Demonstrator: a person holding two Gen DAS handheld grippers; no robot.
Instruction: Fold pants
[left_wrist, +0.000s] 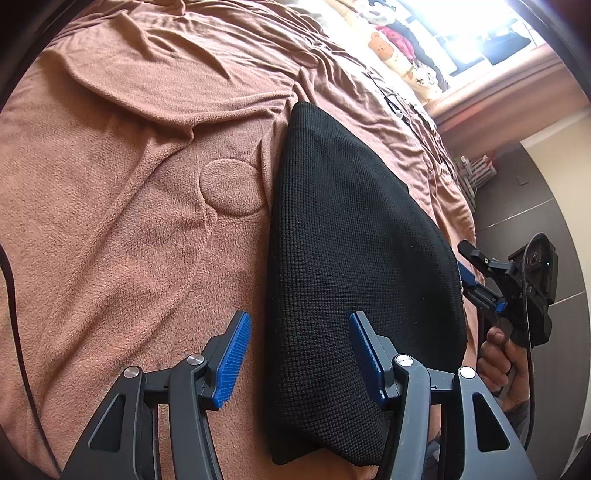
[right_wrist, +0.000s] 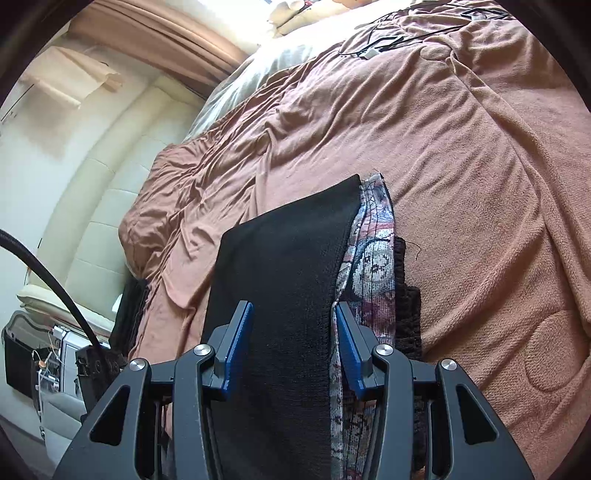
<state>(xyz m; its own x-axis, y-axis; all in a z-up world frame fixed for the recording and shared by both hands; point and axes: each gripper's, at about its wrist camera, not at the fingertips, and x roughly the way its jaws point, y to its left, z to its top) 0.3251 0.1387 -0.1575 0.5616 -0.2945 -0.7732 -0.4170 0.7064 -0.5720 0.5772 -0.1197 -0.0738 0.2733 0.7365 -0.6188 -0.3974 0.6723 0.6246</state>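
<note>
I am looking down past the left gripper (left_wrist: 300, 356), whose blue pads are standing spread with nothing pinched: one pad is hanging over the blanket, the other over the near end of the black knit pants (left_wrist: 354, 236). The right gripper (right_wrist: 294, 347) is likewise parted, and the black fabric is running up between its pads without either pad visibly pressing it, so I am treating it as not gripped. The pants are lying along the bed's edge as a long, narrow, already doubled strip on the salmon fleece blanket (left_wrist: 122, 221). I am judging them soft, light and limp, with a textured knit that should not slip; the near corners of the strip look like the places to pinch. Just beside them a patterned garment (right_wrist: 373, 266) is lying on darker cloth, touching the pants' edge, so I am risking catching it too. Farther off, black cables (right_wrist: 384, 40) are trailing across the blanket near the pillows.
</note>
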